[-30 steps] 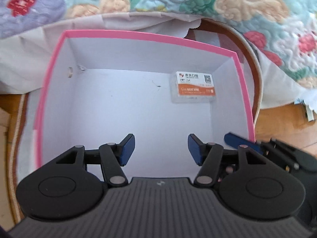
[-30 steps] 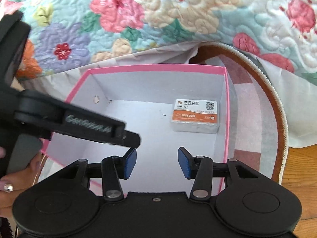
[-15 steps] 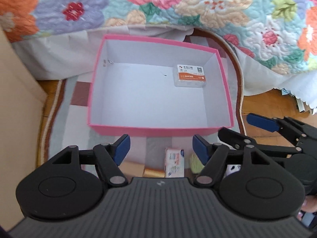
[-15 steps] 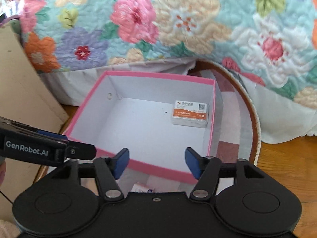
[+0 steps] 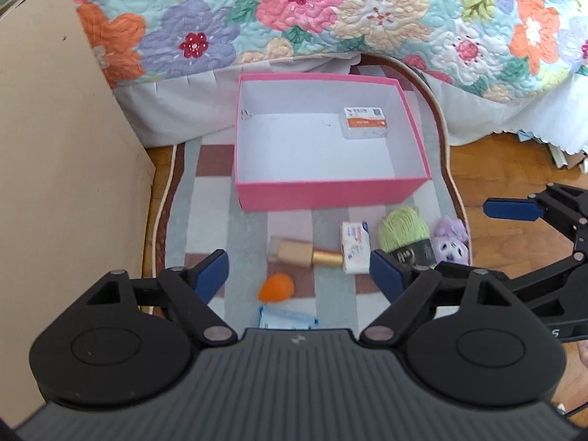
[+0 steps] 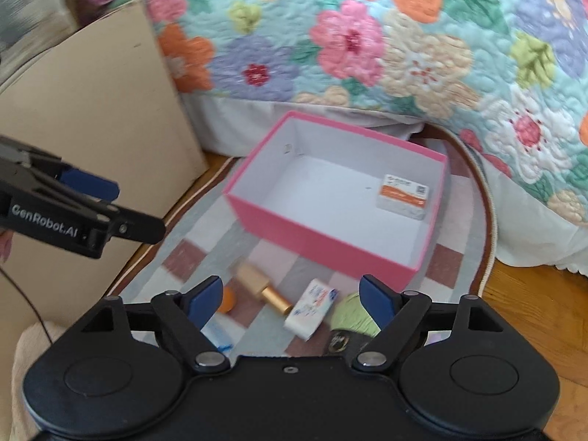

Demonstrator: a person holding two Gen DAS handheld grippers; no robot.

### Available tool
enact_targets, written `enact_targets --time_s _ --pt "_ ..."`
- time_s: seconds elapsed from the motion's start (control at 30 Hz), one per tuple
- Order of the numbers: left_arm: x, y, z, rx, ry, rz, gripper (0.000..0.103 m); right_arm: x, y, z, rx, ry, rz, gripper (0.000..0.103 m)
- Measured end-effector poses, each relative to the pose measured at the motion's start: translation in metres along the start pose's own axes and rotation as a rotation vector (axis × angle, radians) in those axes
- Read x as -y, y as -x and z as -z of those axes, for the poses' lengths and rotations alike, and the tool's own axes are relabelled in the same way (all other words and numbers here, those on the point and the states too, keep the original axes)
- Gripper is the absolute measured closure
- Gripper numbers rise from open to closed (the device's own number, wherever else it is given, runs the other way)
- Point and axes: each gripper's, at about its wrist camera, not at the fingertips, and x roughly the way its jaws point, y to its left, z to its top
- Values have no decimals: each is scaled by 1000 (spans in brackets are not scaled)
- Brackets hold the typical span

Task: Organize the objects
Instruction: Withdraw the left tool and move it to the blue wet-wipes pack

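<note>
Left wrist view: the left gripper (image 5: pixel 297 270) hangs with its blue pads spread wide and nothing between them, and the loose things lie on the striped rug (image 5: pixel 205 198) right in that gap. The pink box (image 5: pixel 330 191) sits in the upper middle of the frame, open, with one small orange-and-white labelled case (image 5: pixel 364 122) in its upper right corner.

Below the box's near wall, in the centre of the frame, lies the gold-capped bottle (image 5: pixel 305 253). Its long axis runs left to right across the frame, roughly along the line from one pad to the other, so I judge a pinch across its narrow width would need the wrist turned about a quarter. Touching or just beside its cap end is a white packet (image 5: pixel 354 242); lower down are an orange sponge (image 5: pixel 276 287) and a blue-and-white sachet (image 5: pixel 286 319), the sachet partly hidden by the gripper body. To the right are a green yarn ball (image 5: pixel 404 226) and a purple plush toy (image 5: pixel 451 239).

In the right wrist view, the right gripper (image 6: pixel 290 299) is also wide and empty; the bottle (image 6: pixel 262 290) lies slanted between its pads, and the yarn (image 6: pixel 354 316) hides partly behind the right pad. The right gripper looks better placed for the yarn and plush, the left for the sponge or bottle.
</note>
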Motion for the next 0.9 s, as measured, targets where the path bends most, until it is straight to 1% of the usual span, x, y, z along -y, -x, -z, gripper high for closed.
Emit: enact_targets --time_s 0.13,0.23,0.3,0.5,0.6,0.77,0.9 --pt "2 13 20 4 -23 14 10 -16 12 8 -20 67 -70 15" --pt "7 18 35 4 -47 31 8 -29 17 14 -41 107 -94 15" --pt "10 20 43 2 -55 44 7 -35 18 18 -59 123 -111 15" --pt "13 19 67 -10 -64 14 7 -49 24 34 -84 169 -159 15" --pt "10 16 76 -28 -57 19 7 -55 24 43 -104 184 -184 15" --pt "-1 7 91 -42 -30 37 7 -59 15 55 -130 194 -231 15" --pt "-11 -9 99 -72 -25 -5 7 -59 -4 61 -161 167 -288 15"
